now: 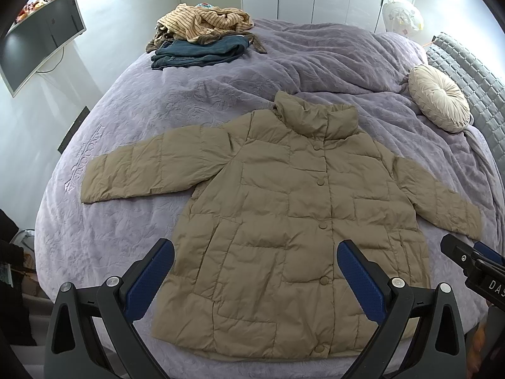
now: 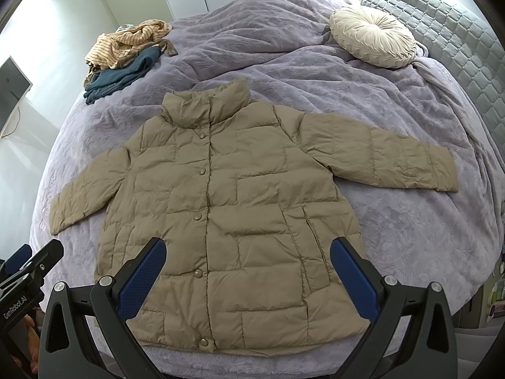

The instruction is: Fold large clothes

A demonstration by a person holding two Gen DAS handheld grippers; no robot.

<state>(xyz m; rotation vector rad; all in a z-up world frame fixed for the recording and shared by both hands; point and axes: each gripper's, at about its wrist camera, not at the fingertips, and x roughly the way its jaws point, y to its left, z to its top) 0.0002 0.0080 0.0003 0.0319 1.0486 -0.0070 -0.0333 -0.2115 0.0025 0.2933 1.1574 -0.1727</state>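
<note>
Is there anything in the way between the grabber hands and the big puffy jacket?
No, nothing visible blocks them. The tan jacket lies spread flat on the purple blanket, and both the left gripper and right gripper hang open just above its hem. The clothes pile and round cushion sit far off.

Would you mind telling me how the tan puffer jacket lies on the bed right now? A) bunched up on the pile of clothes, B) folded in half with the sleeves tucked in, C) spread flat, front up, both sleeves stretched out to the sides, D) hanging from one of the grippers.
C: the tan puffer jacket lies flat on the purple bedspread with its snap front facing up and both sleeves spread outward, while both grippers' jaws stand open and empty.
</note>
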